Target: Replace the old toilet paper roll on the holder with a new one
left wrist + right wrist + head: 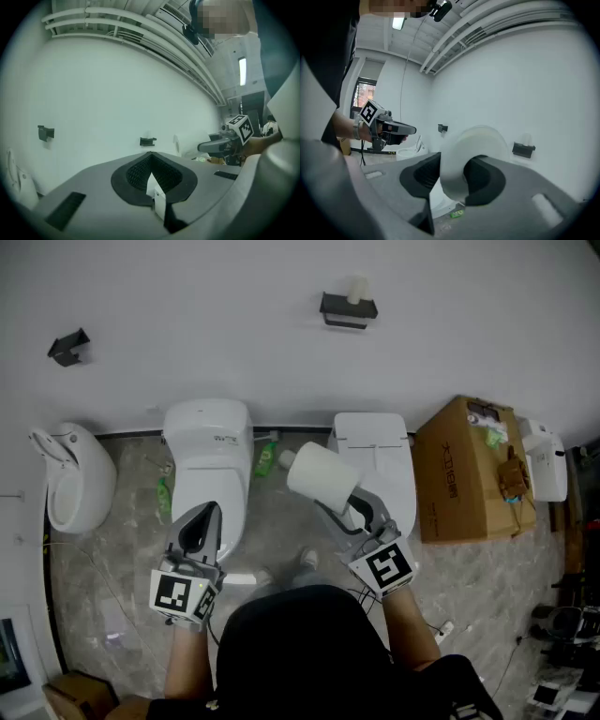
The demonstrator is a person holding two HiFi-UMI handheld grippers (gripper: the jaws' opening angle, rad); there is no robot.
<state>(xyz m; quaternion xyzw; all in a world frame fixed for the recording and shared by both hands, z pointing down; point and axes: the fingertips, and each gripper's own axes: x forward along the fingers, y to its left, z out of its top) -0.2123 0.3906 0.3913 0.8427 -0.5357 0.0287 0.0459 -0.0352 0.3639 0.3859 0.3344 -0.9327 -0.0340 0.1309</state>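
Observation:
A full white toilet paper roll [322, 476] is clamped between the pads of my right gripper [347, 501], held up in front of the wall. In the right gripper view the roll [471, 157] fills the space between the jaws. High on the wall is the black holder [348, 309] with a small pale old roll [357, 289] on it; both also show in the right gripper view as holder [523, 149] and old roll [526, 138]. My left gripper [200, 521] is shut with nothing held, lower left, above a toilet. Its jaws [150, 173] point at the wall below the holder [147, 141].
A second black holder [67, 346] is on the wall at the left. Below stand a white toilet [208, 460], another toilet [375, 460], a urinal [70, 479], a cardboard box [464, 470] and a green bottle [266, 460] on the marble floor.

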